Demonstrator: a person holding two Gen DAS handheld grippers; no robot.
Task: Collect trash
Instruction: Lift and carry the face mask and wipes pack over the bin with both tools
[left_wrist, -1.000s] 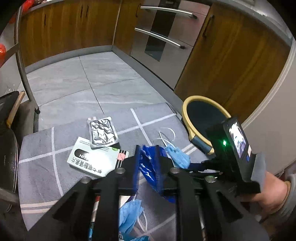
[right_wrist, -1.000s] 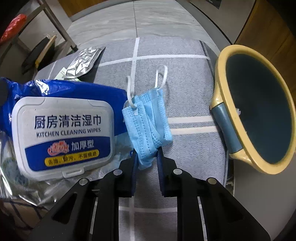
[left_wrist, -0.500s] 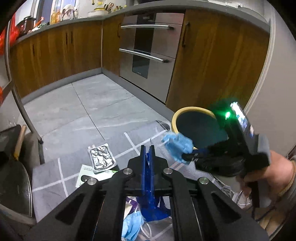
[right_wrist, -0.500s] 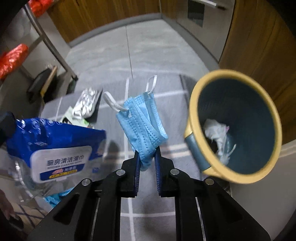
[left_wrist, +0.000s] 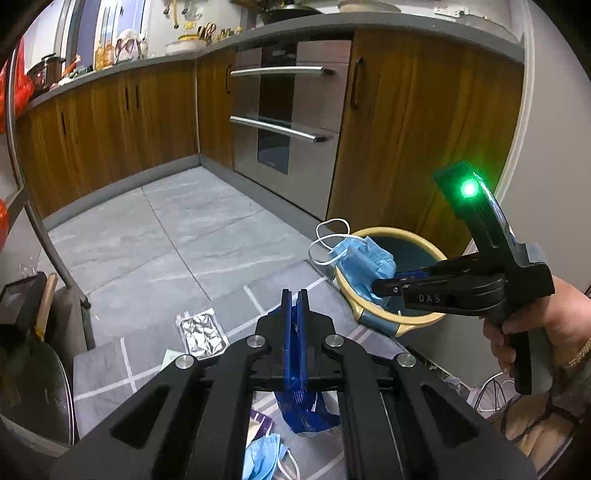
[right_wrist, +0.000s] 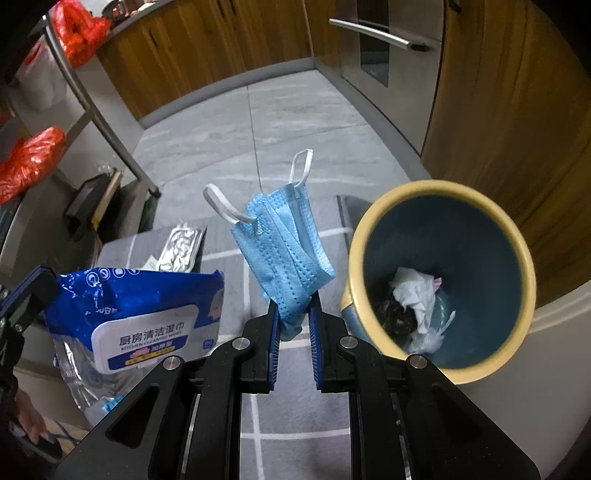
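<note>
Right fingers: pads closed on the lower corner of a blue mask; it hangs clear of the floor, both white ear loops sticking up and away from the pads. In the left view the same mask sits at the near-left rim of the bin, partly overlapping the opening; whether it touches the rim cannot be told.

Left fingers: fully closed, pinching the top edge of a blue wipes pack, which dangles below them. In the right view the pack hangs to the left of the mask, label side facing the camera, well apart from the bin.

Bin: yellow rim, dark blue inside, standing on the floor against a wooden cabinet. White crumpled tissue and some dark scrap lie at its bottom.

Grey mat with white lines lies under both grippers. On it: a foil pack, with a white card half hidden next to it, and a second blue mask beneath the left gripper.

A hand grips the right handle; its green light is on.
</note>
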